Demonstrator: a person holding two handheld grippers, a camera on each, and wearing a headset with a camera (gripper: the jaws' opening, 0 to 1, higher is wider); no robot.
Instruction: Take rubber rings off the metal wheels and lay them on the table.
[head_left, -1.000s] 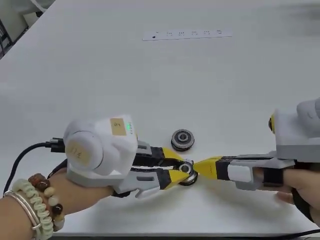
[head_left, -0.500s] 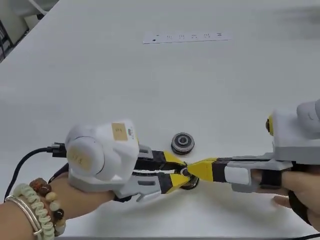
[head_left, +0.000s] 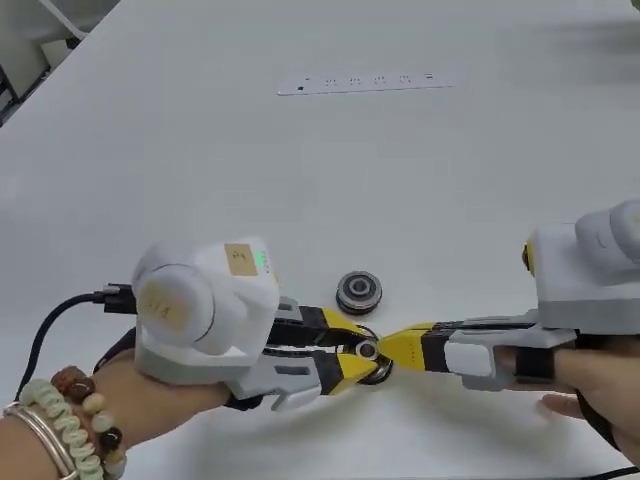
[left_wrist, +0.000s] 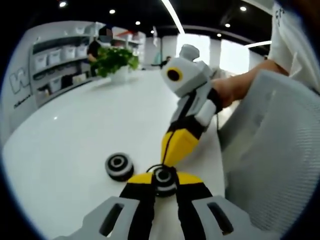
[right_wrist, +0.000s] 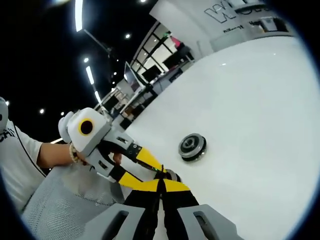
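Your left gripper (left_wrist: 159, 180) has its jaws clamped on a small round metal wheel with a black rubber ring (left_wrist: 164, 178), held low over the white table (head_left: 300, 180). Your right gripper (head_left: 385, 348) meets it tip to tip, jaws pressed together at the wheel's rim. Whether they nip the ring cannot be confirmed. A second black-ringed metal wheel (head_left: 358, 290) lies flat just beyond. A white power strip (head_left: 365, 82) lies well apart, at the far side.

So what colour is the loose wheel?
The wheel is black with a silvery middle; clearest in left gripper view.
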